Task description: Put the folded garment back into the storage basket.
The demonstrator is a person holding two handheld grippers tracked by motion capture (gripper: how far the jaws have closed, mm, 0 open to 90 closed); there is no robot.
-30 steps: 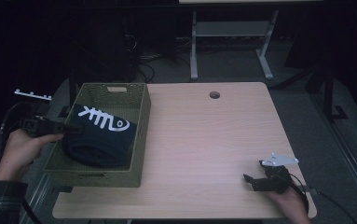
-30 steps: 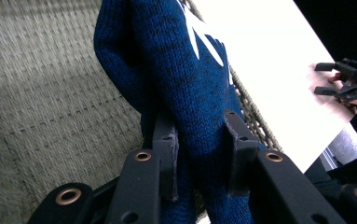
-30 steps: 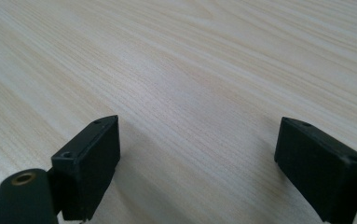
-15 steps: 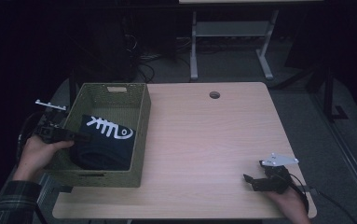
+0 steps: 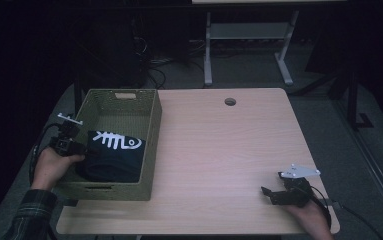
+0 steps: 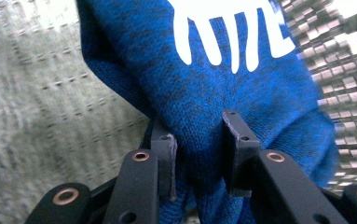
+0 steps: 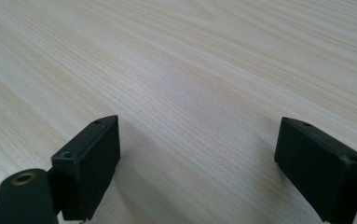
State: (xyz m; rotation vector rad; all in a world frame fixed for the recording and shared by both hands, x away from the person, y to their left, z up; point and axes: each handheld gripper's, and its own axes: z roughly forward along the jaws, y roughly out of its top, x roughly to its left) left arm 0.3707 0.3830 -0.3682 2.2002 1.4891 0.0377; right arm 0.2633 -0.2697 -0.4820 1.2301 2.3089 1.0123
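A folded dark blue knitted garment (image 5: 111, 157) with a white fishbone print lies inside the olive woven basket (image 5: 151, 150) at the table's left side. My left gripper (image 5: 81, 148) reaches over the basket's left wall and is shut on the garment's edge. In the left gripper view the blue knit (image 6: 223, 88) is pinched between the two black jaws of that gripper (image 6: 198, 149), with the basket's woven floor (image 6: 50, 116) behind. My right gripper (image 5: 268, 192) rests near the table's front right corner, open, with only bare wood between its jaws (image 7: 197, 158).
The light wooden table (image 5: 219, 150) has a round cable hole (image 5: 230, 102) near its far edge. Beyond the table are a white metal frame (image 5: 244, 45) and cables on a dark floor.
My left gripper has come down with the garment, which has sunk from above the basket's rim into the basket. The right gripper has kept still.
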